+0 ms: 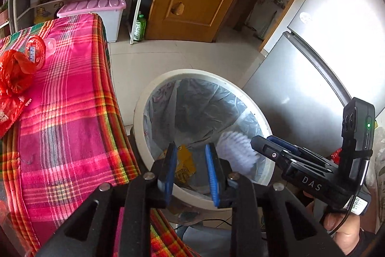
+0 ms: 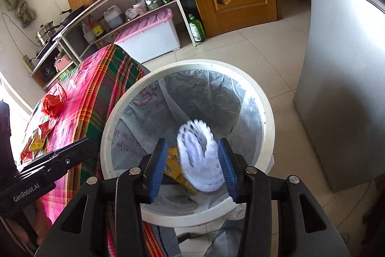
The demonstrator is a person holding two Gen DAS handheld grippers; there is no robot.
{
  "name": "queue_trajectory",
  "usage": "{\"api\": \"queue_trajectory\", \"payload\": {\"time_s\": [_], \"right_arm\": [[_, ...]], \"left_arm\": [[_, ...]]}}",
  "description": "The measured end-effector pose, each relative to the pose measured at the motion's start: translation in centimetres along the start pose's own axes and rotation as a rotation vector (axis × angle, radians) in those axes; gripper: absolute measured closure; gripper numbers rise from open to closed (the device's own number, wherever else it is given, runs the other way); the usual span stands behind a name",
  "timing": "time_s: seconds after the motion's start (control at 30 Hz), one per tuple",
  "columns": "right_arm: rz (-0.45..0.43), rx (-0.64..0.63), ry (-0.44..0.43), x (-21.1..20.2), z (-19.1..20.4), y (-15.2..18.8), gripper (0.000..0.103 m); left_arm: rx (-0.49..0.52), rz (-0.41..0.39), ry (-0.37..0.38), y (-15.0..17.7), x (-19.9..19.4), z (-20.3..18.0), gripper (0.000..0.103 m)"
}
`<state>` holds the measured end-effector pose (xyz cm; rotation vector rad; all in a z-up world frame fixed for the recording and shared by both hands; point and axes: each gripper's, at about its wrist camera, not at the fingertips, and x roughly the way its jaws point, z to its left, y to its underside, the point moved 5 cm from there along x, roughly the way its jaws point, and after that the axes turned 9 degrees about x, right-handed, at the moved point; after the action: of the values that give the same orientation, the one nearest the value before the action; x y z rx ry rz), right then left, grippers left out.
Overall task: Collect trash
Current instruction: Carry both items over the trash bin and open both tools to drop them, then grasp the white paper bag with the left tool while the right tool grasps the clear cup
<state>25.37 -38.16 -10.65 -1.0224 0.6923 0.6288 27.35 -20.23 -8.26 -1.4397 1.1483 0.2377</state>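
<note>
Both hand-held grippers open over the bin (image 2: 267, 127); blurred white foam net (image 2: 199, 158), seemingly released, between the right hand-held gripper (image 2: 196, 168) pads; left hand-held gripper (image 1: 191, 172) empty.

My two grippers, the left gripper (image 1: 191, 169) and the right gripper (image 2: 195, 166), are black, silver-bolted frames with ribbed blue pads (image 1: 212, 170), lettered "DAS" and "GenRobot.AI".

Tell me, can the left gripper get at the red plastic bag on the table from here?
Probably yes. The left gripper is open and empty above the bin, and the red plastic bag lies uncovered on the table beside it.
</note>
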Motion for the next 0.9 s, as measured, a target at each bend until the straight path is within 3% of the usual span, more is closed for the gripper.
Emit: {"api": "queue_trajectory", "payload": {"time_s": [0.23,0.47,0.9], "right_arm": [[-0.044,-0.017,-0.029,-2.5,1.6,0.7,0.05],[-0.065,-0.098,-0.109,-6.0,6.4,2.8,0.05],[-0.012,-0.259,-0.212,-7.1,15.4,7.5,0.05]], "left_arm": [[-0.007,-0.06,-0.038,0.5,-3.5,0.6,0.078],[-0.013,-0.16,-0.091,2.6,-9.9,1.2,0.078],[-0.16,-0.256,-0.325,8.4,-19.6,8.5,0.078]]}}
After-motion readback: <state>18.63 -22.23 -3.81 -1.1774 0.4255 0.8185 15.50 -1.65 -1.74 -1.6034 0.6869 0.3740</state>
